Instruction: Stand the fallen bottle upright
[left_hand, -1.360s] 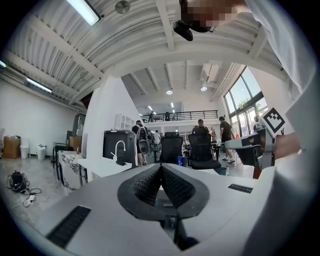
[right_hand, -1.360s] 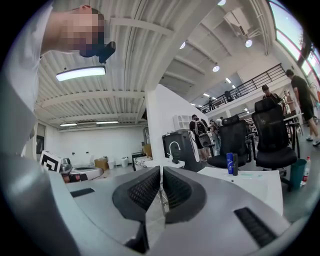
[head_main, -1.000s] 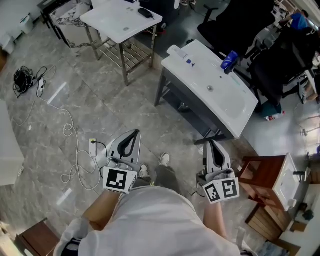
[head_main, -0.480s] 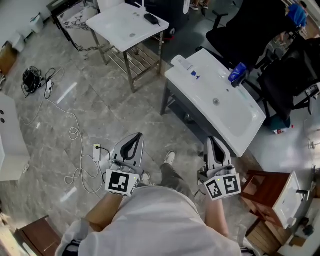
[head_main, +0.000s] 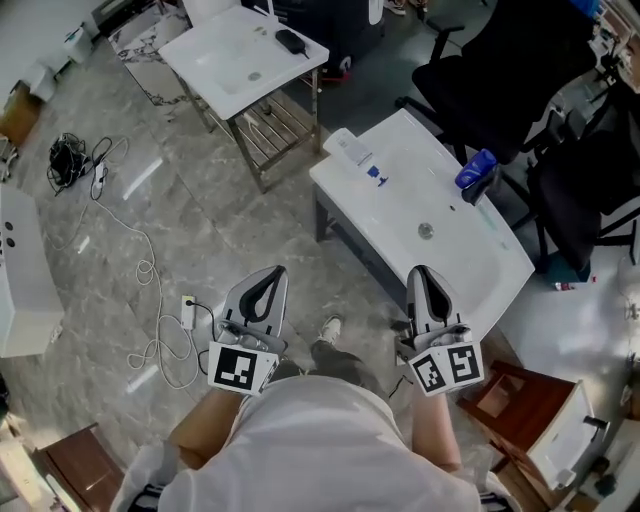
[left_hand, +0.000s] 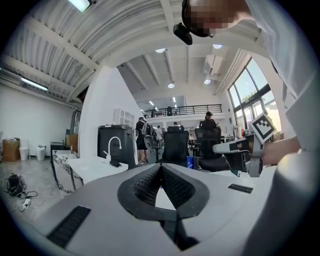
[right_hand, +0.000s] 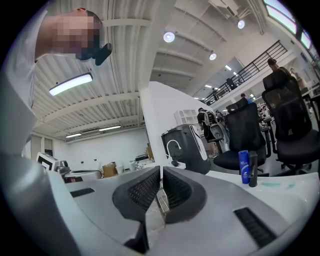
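The left gripper (head_main: 270, 273) and right gripper (head_main: 420, 272) are both closed, empty. The white bottle (head_main: 346, 145) lying far left on the counter (head_main: 400, 200) seems light, slippery plastic; grip its middle.

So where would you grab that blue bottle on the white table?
Probably round the middle of the blue plastic bottle, coming in level from its open left side. In the right gripper view it stands upright, and a dark bottle stands close on its right.
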